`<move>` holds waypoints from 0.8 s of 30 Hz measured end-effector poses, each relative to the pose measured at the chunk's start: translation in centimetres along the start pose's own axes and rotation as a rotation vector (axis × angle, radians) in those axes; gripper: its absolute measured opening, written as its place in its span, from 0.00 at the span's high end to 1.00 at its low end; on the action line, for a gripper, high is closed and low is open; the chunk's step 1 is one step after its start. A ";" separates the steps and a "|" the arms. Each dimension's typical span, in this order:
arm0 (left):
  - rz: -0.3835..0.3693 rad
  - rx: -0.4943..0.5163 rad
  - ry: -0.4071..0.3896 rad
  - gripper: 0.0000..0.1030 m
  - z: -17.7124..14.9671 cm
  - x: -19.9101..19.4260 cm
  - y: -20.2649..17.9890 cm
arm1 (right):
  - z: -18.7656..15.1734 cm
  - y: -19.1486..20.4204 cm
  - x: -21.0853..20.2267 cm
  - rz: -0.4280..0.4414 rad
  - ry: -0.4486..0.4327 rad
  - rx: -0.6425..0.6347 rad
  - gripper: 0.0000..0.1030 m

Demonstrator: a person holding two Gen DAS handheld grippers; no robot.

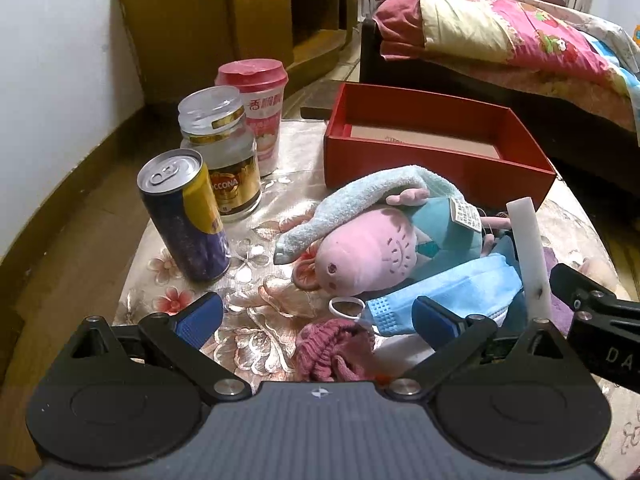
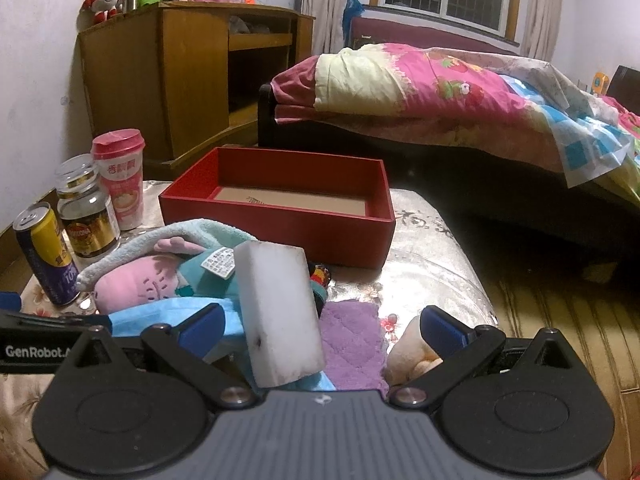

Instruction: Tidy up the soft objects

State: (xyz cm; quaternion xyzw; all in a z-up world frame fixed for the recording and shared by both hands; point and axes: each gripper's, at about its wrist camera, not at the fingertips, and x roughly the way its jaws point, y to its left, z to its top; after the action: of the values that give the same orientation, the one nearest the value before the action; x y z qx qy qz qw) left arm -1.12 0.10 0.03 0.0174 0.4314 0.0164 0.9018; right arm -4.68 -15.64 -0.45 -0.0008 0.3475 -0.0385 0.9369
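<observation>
Two grippers over the soft pile, both spread wide, nothing clamped. Left gripper [image 1: 316,314]: pink knit piece [image 1: 334,350] between its fingers, blue face mask [image 1: 444,296] at its right fingertip, pink plush toy [image 1: 368,252] just ahead under a pale blue sock [image 1: 360,200]. Drink can [image 1: 184,216], glass jar [image 1: 220,152] and pink cup [image 1: 256,112] ahead-left. Right gripper [image 2: 320,326]: white sponge block [image 2: 280,316] stands tilted between its fingers, nearer the left one; contact unclear. Purple cloth [image 2: 352,340] beside the block, cream plush [image 2: 412,354] by the right finger. Red box [image 2: 280,220] beyond the pile, open.
</observation>
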 end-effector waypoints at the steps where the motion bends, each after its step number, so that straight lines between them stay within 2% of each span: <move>1: 0.000 0.001 -0.002 0.06 0.0 0.0 0.0 | 0.0 0.0 0.0 0.001 0.001 0.001 0.19; 24: 0.002 0.000 -0.004 0.06 0.0 -0.1 0.0 | 0.0 -0.2 0.0 0.005 0.004 0.008 0.19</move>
State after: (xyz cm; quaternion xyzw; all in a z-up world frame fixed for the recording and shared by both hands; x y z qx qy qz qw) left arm -1.20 0.13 0.09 0.0177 0.4296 0.0171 0.9027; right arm -4.67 -15.80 -0.49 0.0038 0.3494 -0.0376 0.9362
